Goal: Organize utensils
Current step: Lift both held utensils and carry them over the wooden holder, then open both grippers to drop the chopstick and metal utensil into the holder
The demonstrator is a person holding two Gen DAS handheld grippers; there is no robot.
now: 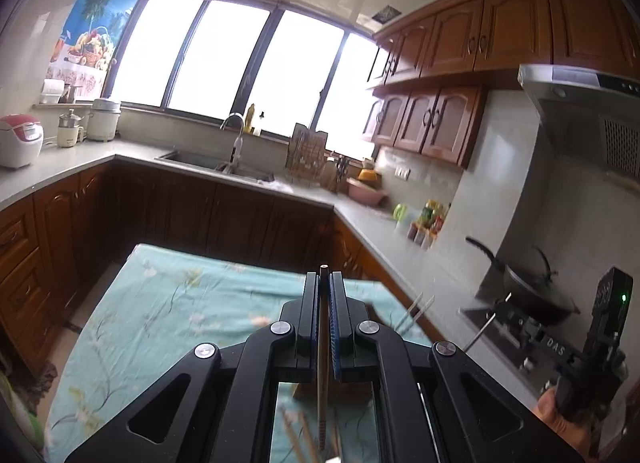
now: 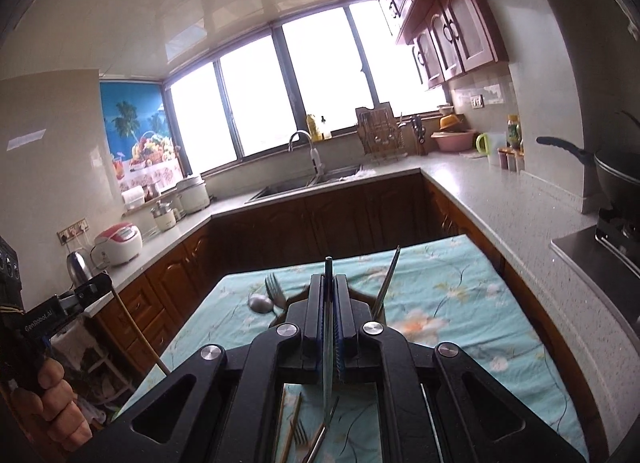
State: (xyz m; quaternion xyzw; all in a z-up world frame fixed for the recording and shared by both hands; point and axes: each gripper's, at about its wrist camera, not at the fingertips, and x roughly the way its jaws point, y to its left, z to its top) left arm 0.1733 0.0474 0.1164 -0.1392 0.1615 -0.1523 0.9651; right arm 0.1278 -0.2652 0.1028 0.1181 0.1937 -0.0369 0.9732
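Note:
My left gripper (image 1: 324, 277) is shut on a wooden chopstick (image 1: 322, 383) that runs back between the fingers and pokes out at the tips. My right gripper (image 2: 329, 277) is shut on a thin metal utensil handle (image 2: 328, 363). Both are held above a table with a teal flowered cloth (image 2: 460, 295). In the right wrist view a fork (image 2: 274, 289) and a spoon (image 2: 260, 303) stand up just left of the fingers, and metal chopsticks (image 2: 388, 283) stand up to their right; their holder is hidden. Loose chopsticks and a fork (image 2: 298, 429) lie on the cloth below.
A grey counter (image 2: 500, 199) wraps around the kitchen with a sink (image 2: 304, 183), rice cookers (image 2: 118, 243) on the left and a wok (image 1: 536, 291) on the stove at right. The other gripper shows at each view's edge (image 1: 600, 343).

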